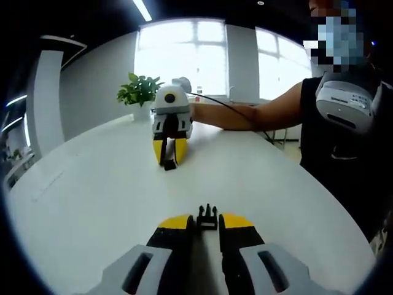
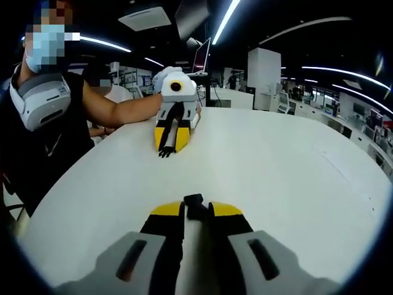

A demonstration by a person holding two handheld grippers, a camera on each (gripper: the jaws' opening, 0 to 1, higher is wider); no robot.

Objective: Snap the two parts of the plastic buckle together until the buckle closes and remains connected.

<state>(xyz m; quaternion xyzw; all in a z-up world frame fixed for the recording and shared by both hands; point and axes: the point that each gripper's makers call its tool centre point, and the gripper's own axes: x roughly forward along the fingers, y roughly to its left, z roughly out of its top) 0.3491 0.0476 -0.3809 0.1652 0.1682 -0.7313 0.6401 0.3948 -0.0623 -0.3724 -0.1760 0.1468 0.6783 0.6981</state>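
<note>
Yellow-tipped left gripper (image 1: 207,222) grips unlabelled pronged buckle half (image 1: 207,217).

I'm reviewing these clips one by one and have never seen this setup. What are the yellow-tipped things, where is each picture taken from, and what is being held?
They are handheld two-jaw grippers; a person holds one in each hand, and each carries a camera looking along its jaws. In the left gripper view, the left gripper grips the pronged buckle part, while the right gripper faces it across the white table. The right gripper view looks back the other way: its own jaws hold the other buckle part. The two parts are still apart. A potted plant stands behind.
</note>
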